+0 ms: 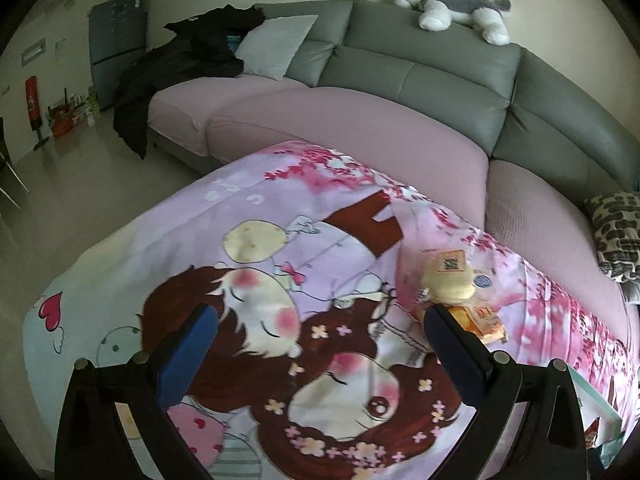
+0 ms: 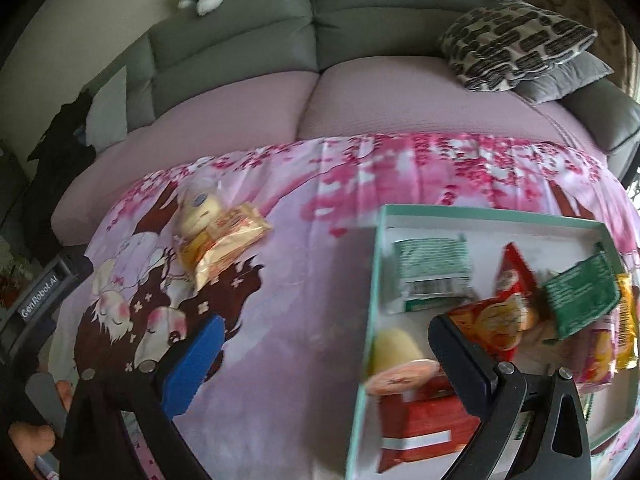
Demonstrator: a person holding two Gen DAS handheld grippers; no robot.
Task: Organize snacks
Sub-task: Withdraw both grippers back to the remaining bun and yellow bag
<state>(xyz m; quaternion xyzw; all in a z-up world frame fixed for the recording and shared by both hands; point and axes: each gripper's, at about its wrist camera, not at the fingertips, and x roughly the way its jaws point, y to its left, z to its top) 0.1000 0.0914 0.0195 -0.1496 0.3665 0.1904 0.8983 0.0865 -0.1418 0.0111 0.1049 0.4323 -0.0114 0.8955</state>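
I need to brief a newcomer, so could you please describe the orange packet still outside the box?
On the cartoon cloth left of the box, two snacks lie touching. The orange packet overlaps the pale bun; it alone is orange and printed.

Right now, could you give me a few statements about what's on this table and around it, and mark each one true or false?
1. Two snack packets lie outside the box. True.
2. The box is empty. False: several snacks lie in it.
3. The left gripper holds a snack. False: it is open, holding nothing.
4. A plush dog lies on the sofa back. True.
5. The right gripper is open. True.
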